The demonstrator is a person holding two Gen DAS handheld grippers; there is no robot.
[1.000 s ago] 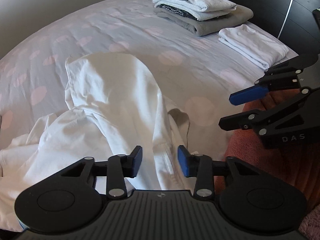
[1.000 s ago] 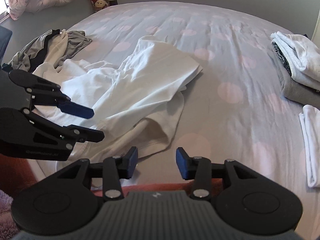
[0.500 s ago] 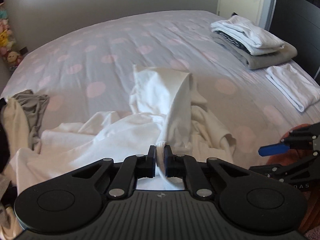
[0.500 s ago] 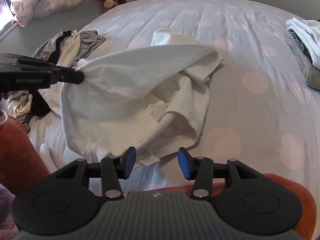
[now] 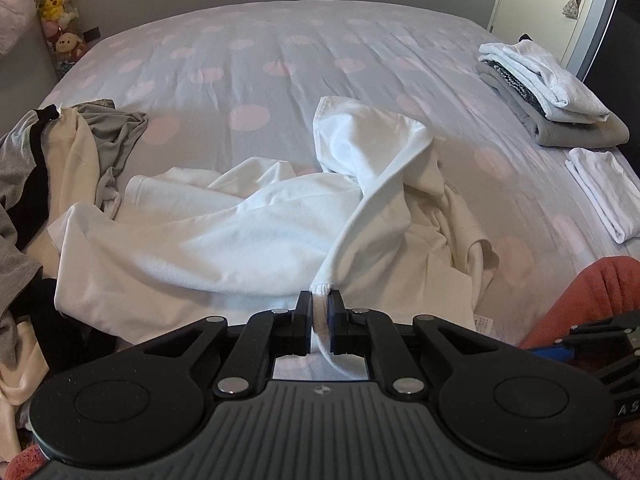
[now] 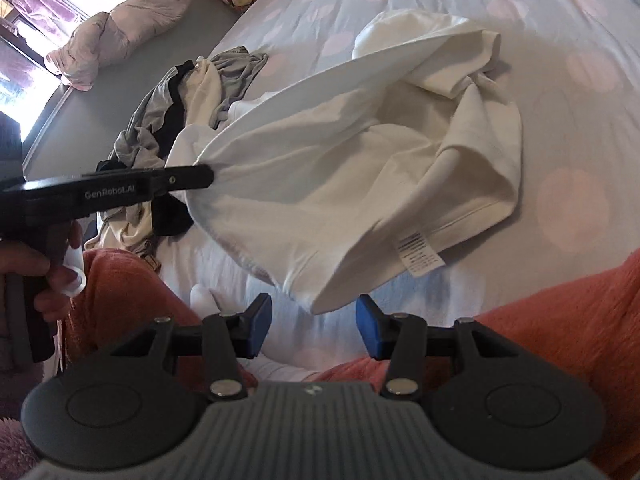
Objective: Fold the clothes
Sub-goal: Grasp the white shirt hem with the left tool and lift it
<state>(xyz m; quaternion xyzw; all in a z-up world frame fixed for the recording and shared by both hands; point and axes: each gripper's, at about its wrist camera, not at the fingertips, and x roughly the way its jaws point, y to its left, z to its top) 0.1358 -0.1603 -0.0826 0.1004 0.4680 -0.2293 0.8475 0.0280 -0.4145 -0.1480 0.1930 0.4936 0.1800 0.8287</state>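
Gripping a bunched edge of the crumpled white cotton T-shirt (image 5: 248,236), the left claw (image 5: 319,316) has both fingers pressed together on the fabric, which rises in a taut ridge from the bed up into the clamp. The right wrist view confirms this: the left claw (image 6: 208,178) pinches a gathered point of the white cotton T-shirt (image 6: 340,168), and the cloth fans out from that point across the mattress.

Left of the shirt lies a loose heap of grey, black and cream unfolded garments (image 5: 48,168), partly touching the shirt's left edge. The shirt itself rests near the front edge of the lilac bed sheet with pink dots (image 5: 280,60), its printed care label (image 6: 418,254) exposed at the hem nearest the cameras.

On the right side of the bed, well apart from the shirt, stands a stack of folded white and grey clothes (image 5: 548,96), with a separate folded white garment (image 5: 604,188) just in front of it.

The right claw (image 6: 312,328) is held with its blue-padded fingers (image 6: 258,326) spread apart and nothing between them. It hovers near the shirt's lower hem, above a coral fleece blanket (image 6: 560,308) at the bed's edge.
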